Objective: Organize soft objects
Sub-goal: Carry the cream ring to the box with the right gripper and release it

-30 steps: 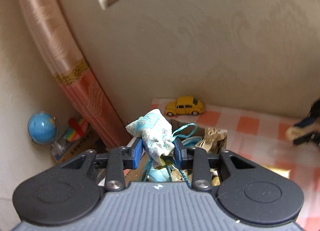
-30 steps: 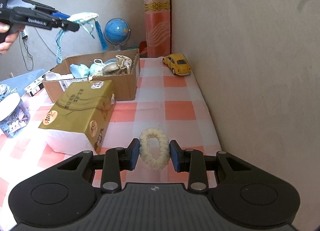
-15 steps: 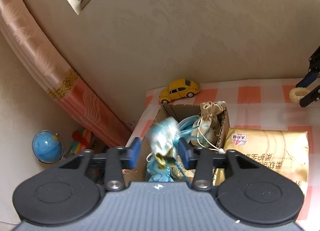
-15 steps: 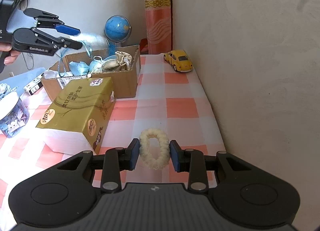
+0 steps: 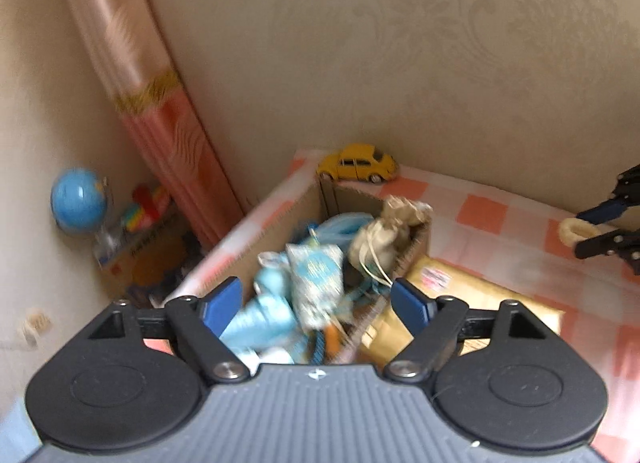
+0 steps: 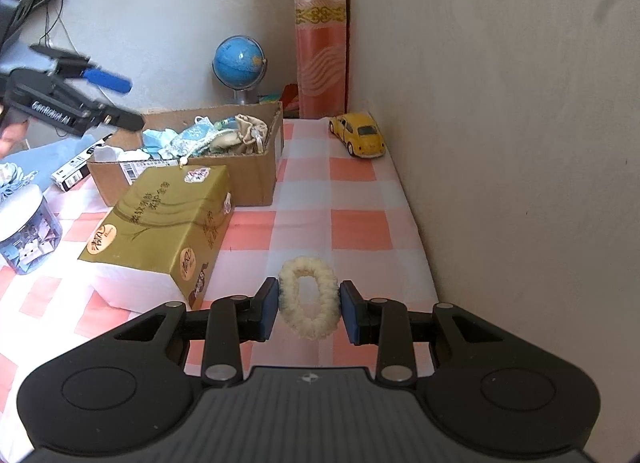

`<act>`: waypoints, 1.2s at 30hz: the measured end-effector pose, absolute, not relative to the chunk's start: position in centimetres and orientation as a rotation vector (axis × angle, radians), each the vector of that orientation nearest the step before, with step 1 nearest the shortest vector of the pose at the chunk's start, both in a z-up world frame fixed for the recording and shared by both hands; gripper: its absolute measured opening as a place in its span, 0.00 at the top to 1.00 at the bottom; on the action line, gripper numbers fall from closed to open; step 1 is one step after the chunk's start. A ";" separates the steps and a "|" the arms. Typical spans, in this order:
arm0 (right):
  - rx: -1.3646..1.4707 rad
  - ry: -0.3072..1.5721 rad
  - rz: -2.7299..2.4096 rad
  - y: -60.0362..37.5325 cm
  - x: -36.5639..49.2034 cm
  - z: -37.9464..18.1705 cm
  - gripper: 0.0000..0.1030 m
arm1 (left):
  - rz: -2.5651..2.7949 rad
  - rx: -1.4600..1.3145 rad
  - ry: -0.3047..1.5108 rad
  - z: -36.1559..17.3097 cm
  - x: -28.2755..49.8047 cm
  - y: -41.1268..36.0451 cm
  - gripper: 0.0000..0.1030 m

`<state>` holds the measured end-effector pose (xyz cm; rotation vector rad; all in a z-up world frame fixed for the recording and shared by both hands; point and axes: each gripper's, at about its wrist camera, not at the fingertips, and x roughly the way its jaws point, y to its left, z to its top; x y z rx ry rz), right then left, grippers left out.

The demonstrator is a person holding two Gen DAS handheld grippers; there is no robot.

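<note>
Pouch (image 5: pixel 318 283): a blue-patterned drawstring bag, blurred, lying in the box among other soft items; a second ago it was pinched in the left gripper above the box.
Left gripper (image 5: pixel 316 303): jaws opening, already wide, pads clear of the pouch; it hangs over the box and grips nothing.
Box (image 6: pixel 256 171): open cardboard, holding blue cloth pieces and a beige pouch (image 5: pixel 384 237); it stands just behind the tissue pack (image 6: pixel 160 223).
Meaning: the pouch counts as sorted, and the left gripper is free for another item.
Scrunchie (image 6: pixel 309 297): a cream fluffy ring on the checked cloth (image 6: pixel 360 223), well apart from the box, unmoved over the last second.
Right gripper (image 6: pixel 309 309): jaws narrow, pads against the scrunchie's two sides; likely the next item to go.
Bystanders: toy car (image 6: pixel 360 135) by the wall, globe (image 6: pixel 239 63) beyond the table.
</note>
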<state>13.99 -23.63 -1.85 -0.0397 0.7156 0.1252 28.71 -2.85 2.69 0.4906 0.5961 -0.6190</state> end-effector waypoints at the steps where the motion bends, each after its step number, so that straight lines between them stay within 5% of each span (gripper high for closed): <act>1: -0.043 0.712 0.128 -23.6 13.9 -1.6 0.63 | -0.618 0.477 0.613 2.7 28.2 -2.7 0.19; 14: -0.136 0.633 0.234 -20.9 15.3 2.5 0.63 | -0.519 0.337 0.645 3.6 19.1 -0.7 0.04; 36: -0.280 0.646 0.499 -8.3 27.5 4.8 0.62 | -0.521 0.264 0.645 0.6 13.5 -0.1 0.03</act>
